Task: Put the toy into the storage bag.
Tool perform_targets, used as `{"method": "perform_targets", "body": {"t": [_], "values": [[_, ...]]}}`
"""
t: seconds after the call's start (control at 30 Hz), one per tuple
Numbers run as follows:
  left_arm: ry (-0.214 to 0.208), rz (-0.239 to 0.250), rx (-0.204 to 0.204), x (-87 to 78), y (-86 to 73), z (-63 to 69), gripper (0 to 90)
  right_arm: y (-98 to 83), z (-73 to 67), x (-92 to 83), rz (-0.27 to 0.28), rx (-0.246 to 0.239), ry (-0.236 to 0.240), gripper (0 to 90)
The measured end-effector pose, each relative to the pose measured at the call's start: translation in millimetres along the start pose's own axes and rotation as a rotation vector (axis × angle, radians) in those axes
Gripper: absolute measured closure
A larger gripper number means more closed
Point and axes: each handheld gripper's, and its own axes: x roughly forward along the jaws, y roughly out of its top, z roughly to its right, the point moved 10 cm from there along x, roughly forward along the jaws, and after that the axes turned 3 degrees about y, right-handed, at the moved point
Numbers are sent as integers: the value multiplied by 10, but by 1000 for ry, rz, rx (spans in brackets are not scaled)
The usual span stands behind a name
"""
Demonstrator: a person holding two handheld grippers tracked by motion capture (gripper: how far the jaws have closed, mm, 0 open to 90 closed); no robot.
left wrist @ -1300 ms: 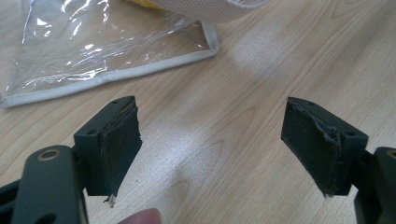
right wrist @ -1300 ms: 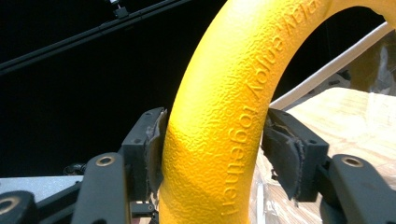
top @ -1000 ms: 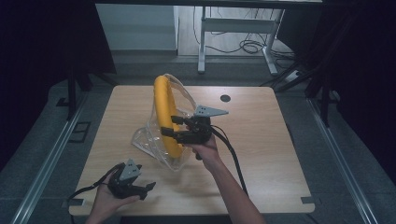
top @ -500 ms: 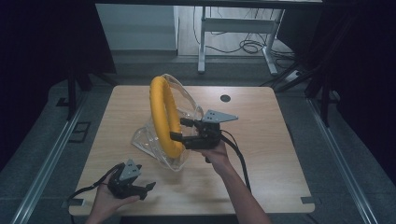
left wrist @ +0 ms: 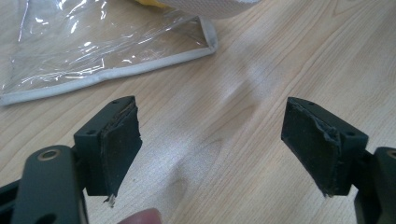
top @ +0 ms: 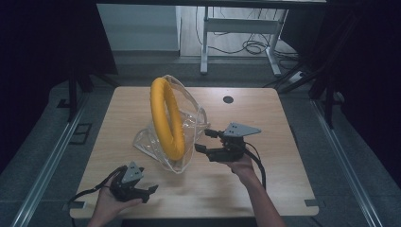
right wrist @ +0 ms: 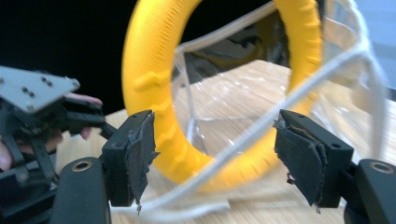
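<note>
A yellow ring [top: 166,118] stands on edge inside a clear plastic bag [top: 193,113] with a white-trimmed rim, in the middle of the wooden table [top: 269,118]. My right gripper [top: 204,141] is open just right of the bag, jaws pointing at it and holding nothing. In the right gripper view the ring [right wrist: 149,79] and the bag's rim [right wrist: 285,88] lie just beyond the open right gripper [right wrist: 215,140]. My left gripper [top: 149,193] rests open near the front left edge. In the left gripper view this gripper [left wrist: 212,126] is over bare wood, with the bag's flat end [left wrist: 93,46] ahead.
A small black round disc [top: 228,99] sits in the table at the back right. Behind the table a white desk frame [top: 236,23] stands with cables on the floor. The left gripper [right wrist: 42,107] and its hand appear beyond the ring in the right gripper view.
My right gripper has drawn back to the right, away from the ring and bag, and now stands apart from them. The left gripper has stayed in place.
</note>
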Motion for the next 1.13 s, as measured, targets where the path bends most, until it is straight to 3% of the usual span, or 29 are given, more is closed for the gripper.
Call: {"method": "perform_targets", "body": {"t": [0.4,0.5,0.63,1.13], "values": [[3,-7,0,11,-9,1,197,-466,315,-371,-87,11,-128,302],[4,-7,3,13,-9,-1,196,-605,394,-457,-100,33,-155,306],[6,-10,5,26,-13,-2,196,-740,460,-522,-112,60,-167,312],[5,-10,8,28,-14,-3,196,-800,488,-569,-109,68,-173,312]]}}
